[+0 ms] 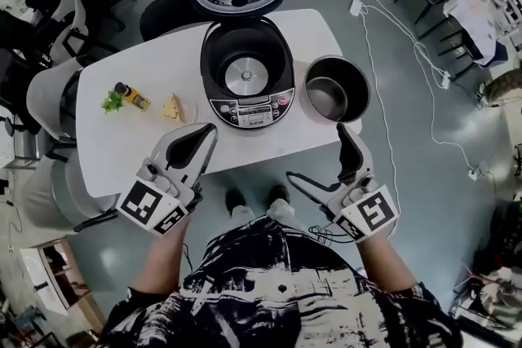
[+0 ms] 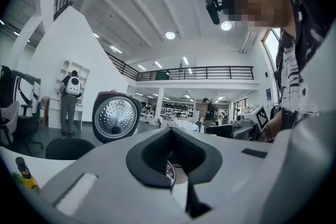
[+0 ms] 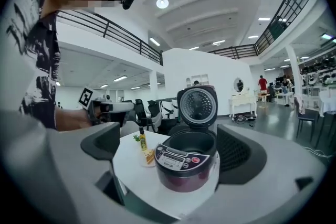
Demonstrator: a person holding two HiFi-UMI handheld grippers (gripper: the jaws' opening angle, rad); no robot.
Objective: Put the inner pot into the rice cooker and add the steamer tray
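Small bottle [image 1: 132,97], green sprig [image 1: 112,102], cheese wedge [image 1: 172,107] on white table [image 1: 106,151].

No words or numbers legible anywhere, rice cooker [image 1: 246,69] control panel print too small to read, small bottle [image 1: 131,97] label blurred, square markers [image 1: 153,206] showing coded black-and-white patterns only, no letters

Dull brushed-metal inner pot [image 1: 357,84], glossy plastic rice cooker [image 1: 249,113], smooth matt table [image 1: 139,144], perhaps laminate.
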